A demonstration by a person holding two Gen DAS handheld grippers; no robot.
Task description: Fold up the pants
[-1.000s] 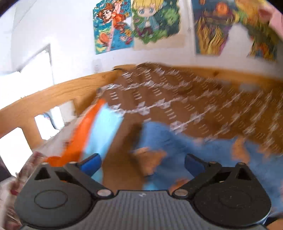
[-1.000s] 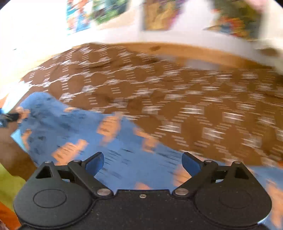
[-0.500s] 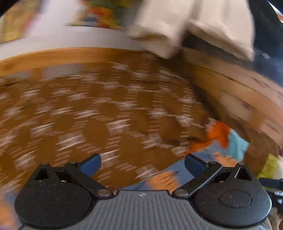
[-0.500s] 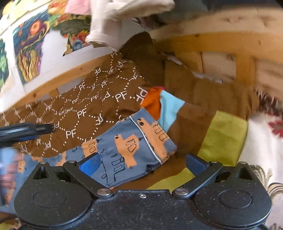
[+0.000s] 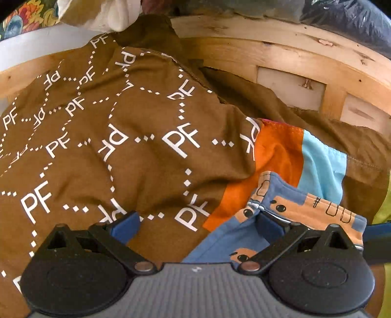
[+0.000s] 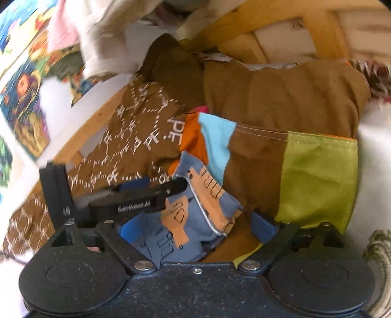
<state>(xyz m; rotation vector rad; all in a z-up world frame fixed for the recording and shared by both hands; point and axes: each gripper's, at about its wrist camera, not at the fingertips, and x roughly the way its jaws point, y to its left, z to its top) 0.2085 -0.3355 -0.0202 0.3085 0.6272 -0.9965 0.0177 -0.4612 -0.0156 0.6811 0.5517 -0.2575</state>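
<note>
- Blue cotton pants (image 5: 246, 237) printed with orange buses lie at the near right of your left wrist view, their hem end resting on the brown "PF" duvet (image 5: 102, 146).
- Your left gripper (image 5: 198, 222) has its jaws spread wide; the right blue fingertip (image 5: 267, 221) sits against the white-piped edge of the pants, while the left fingertip (image 5: 125, 225) is over bare duvet, so nothing is clamped.
- Beyond the pants, an orange panel (image 5: 273, 156) and a light blue panel (image 5: 322, 166) of the bedding sit side by side, touching the far edge of the pants.
- Further off stands the wooden bed frame (image 5: 268, 53), with white and dark laundry (image 5: 114, 12) draped over its top rail.
- From the right wrist view, the pants (image 6: 195, 215) lie bunched between the spread fingers of your right gripper (image 6: 193, 230); those jaws are also wide apart and hold nothing.
- Your left gripper (image 6: 146, 195) reaches in from the left of that view, its black finger lying across the top of the pants.
- To the right of the pants is a lime-green patch (image 6: 317, 178) of the bedding, with a plain brown pillow (image 6: 281, 97) behind it.
- Colourful posters (image 6: 22, 102) hang on the white wall at the far left, blurred.
</note>
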